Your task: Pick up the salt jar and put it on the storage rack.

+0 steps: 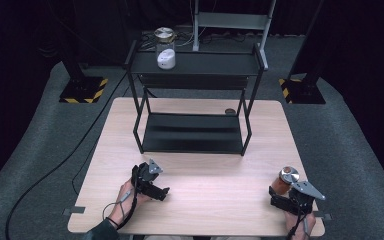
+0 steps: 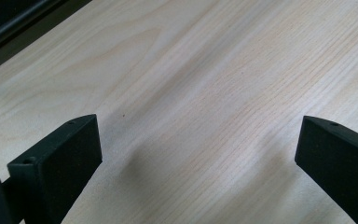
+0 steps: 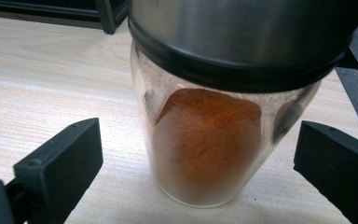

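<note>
Nearest to us, the right gripper (image 3: pixel 198 154) has its fingers (image 3: pixel 58 163) spread wide on either side of the spice jar (image 3: pixel 205 140), touching neither side. The jar (glass, steel lid, orange-brown powder inside) stands upright on the desk (image 1: pixel 205 175) near its right front corner. We judge this the approach before a grasp: next we close squarely on the glass below the lid. The left gripper (image 2: pixel 198 154) rests open over bare desk.

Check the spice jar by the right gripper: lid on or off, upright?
Lid on, upright. The spice jar stands on the table, metal cap seated on top, orange powder about halfway up. The right gripper has its jaws open either side.
</note>
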Demonstrator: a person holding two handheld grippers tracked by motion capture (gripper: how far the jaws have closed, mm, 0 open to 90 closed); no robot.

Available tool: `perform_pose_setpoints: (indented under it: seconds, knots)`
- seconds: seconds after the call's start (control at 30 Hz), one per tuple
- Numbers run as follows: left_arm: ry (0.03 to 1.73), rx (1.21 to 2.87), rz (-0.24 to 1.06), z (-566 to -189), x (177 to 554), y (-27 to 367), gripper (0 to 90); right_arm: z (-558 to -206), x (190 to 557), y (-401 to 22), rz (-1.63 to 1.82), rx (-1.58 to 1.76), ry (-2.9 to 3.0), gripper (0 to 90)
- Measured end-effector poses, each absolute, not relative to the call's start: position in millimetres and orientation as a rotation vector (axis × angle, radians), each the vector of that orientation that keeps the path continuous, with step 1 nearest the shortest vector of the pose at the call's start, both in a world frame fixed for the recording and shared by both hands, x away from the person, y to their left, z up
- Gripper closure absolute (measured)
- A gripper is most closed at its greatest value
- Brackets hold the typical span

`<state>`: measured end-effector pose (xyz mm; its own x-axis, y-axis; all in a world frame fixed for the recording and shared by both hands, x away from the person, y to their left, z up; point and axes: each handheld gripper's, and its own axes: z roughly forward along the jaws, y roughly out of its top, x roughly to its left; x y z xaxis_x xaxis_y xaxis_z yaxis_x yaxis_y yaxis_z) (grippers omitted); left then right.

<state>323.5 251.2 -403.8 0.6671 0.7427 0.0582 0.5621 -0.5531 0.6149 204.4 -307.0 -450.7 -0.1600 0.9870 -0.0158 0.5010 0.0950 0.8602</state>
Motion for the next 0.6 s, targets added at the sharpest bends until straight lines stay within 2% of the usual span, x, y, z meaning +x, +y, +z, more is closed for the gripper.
perform_pose_setpoints:
  seconds: [0.23, 0.6]
  knots:
    - [1.045, 2.25, 0.373, -417, 321, 263, 0.0, -451, 205, -307, 0.976, 1.47, 1.741, 0.0]
    - [1.05, 2.153, 0.428, -433, 305, 270, 0.0, -450, 205, -306, 0.97, 1.468, 1.742, 0.0]
